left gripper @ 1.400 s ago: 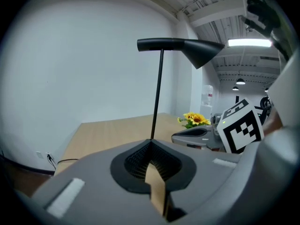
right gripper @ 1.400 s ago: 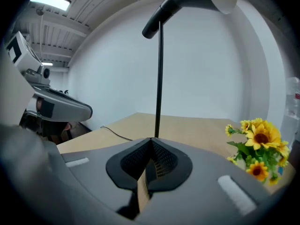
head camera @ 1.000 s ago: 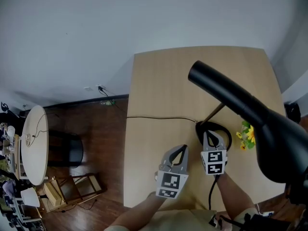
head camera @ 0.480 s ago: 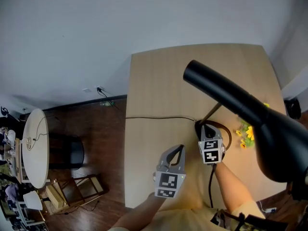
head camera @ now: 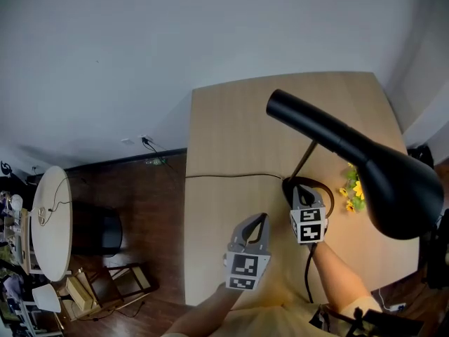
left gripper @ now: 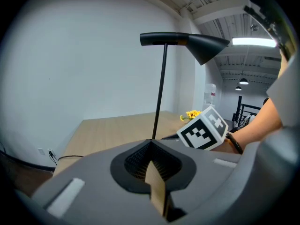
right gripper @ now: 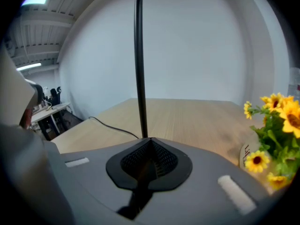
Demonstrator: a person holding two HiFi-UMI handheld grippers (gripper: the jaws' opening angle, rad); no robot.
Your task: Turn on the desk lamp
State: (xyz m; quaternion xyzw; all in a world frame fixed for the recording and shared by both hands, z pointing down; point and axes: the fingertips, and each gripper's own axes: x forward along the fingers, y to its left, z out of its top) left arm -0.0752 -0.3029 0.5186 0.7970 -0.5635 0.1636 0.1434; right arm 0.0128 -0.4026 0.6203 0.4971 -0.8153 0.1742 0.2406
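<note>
A black desk lamp [head camera: 365, 167] stands on the wooden table [head camera: 231, 118]; its thin pole [head camera: 303, 161] rises from a round black base [head camera: 325, 189]. No glow shows under its shade [left gripper: 202, 45]. My right gripper [head camera: 303, 194] is shut with nothing in it, its tip over the near part of the base, and the pole [right gripper: 139, 64] stands straight ahead of it. My left gripper [head camera: 260, 219] is also shut and holds nothing. It hovers over bare table left of the base and faces the pole [left gripper: 161, 88], with the right gripper's marker cube [left gripper: 206, 128] to its right.
Yellow flowers [head camera: 354, 192] sit just right of the lamp base, close to my right gripper [right gripper: 150, 142]. A black cable [head camera: 231, 175] runs from the base to the table's left edge. Beyond that edge are dark floor, a round white table [head camera: 50, 216] and chairs.
My right gripper has edged slightly forward over the lamp base. The left gripper has hardly moved. The head view has shifted, so the lamp head sits differently in the picture.
</note>
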